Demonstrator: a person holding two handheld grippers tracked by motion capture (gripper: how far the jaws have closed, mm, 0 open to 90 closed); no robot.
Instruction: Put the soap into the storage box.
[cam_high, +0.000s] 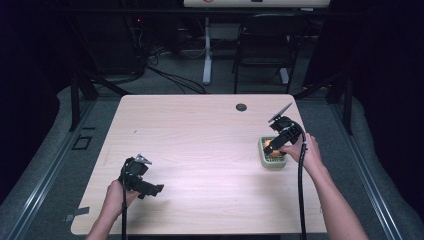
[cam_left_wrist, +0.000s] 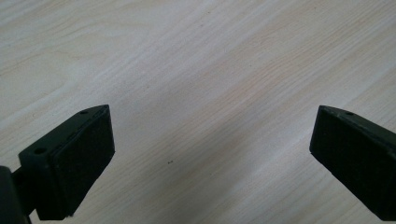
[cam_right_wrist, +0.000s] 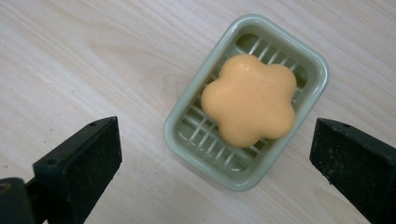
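Right gripper held above orange flower soap in green dish, fingers apart, left gripper rested low on worktop, fingers wide.

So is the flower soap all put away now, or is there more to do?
It looks put away: the orange flower-shaped soap lies in the pale green ribbed soap dish. The right gripper is above it, jaws wide open, holding nothing. The left gripper is open over bare wooden table. Nothing more looks left but pulling the hands back.

soap dish partly hidden under right claw, orange soap barely visible, forearms cut off below
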